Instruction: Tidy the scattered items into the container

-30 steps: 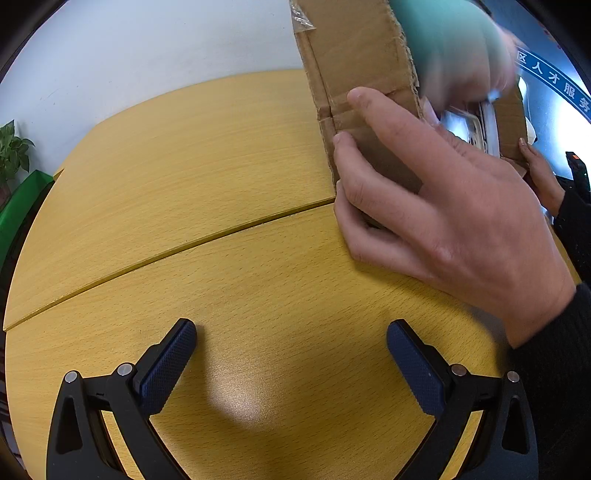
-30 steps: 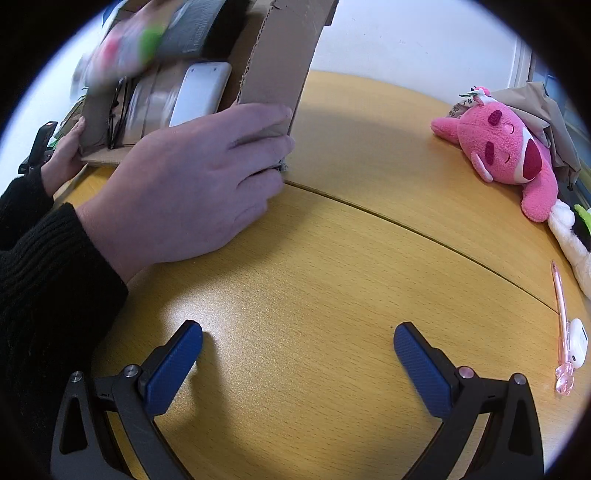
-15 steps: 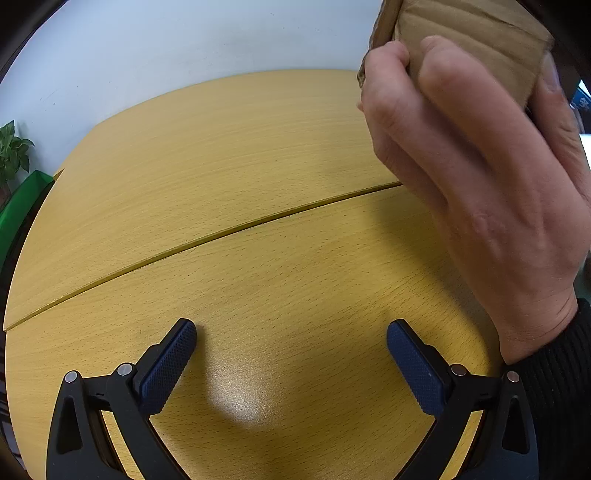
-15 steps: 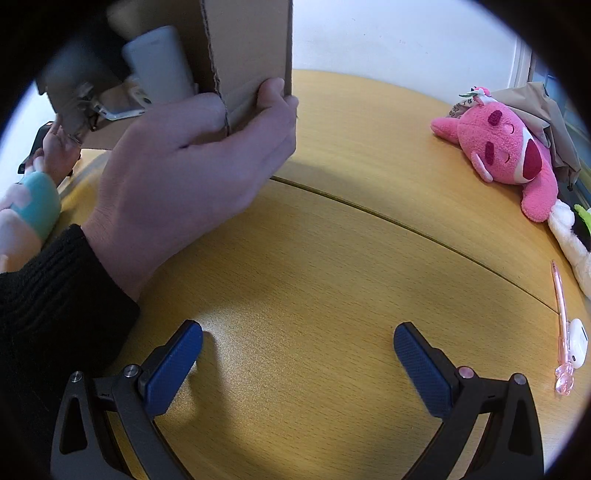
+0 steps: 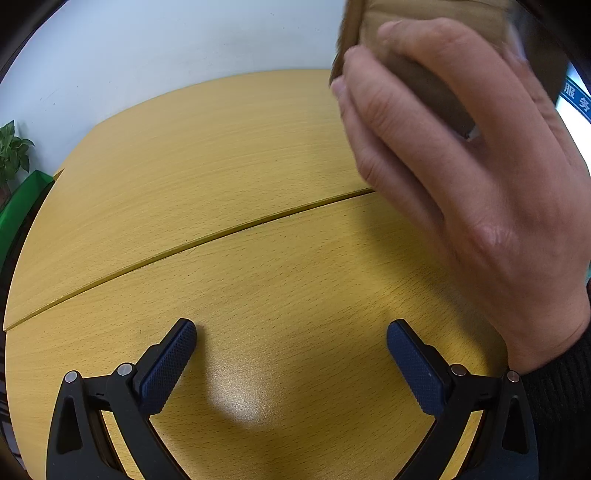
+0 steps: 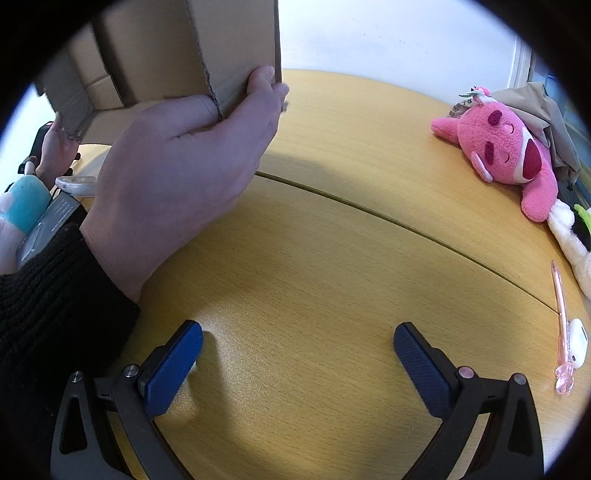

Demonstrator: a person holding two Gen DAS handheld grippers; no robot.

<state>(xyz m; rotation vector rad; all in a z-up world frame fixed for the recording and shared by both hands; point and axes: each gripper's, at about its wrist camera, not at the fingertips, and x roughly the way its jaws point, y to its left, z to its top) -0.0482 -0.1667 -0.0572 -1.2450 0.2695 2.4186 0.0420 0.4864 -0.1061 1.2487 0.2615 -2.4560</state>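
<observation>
In the left wrist view, the left gripper (image 5: 291, 350) is seen with jaws spread and empty over the yellow wooden table (image 5: 184, 177); a brown corrugated cardboard box (image 5: 424, 22) is held aloft by a bare hand (image 5: 461, 173). In the right wrist view, the right gripper (image 6: 297, 354) also has its jaws spread; the pink plush toy (image 6: 506, 151), judged soft and light, lies far right, best pinched at its body.

bright, even | fisheye-dark corners | table (image 5: 236, 402) glare | hand (image 5: 461, 177) blurred

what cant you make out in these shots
- Cardboard box: its opening and contents, cut off by the top edge in the right wrist view and covered by the hand in the left wrist view.
- Items at far left, right wrist view: partly behind the black sleeve.
</observation>
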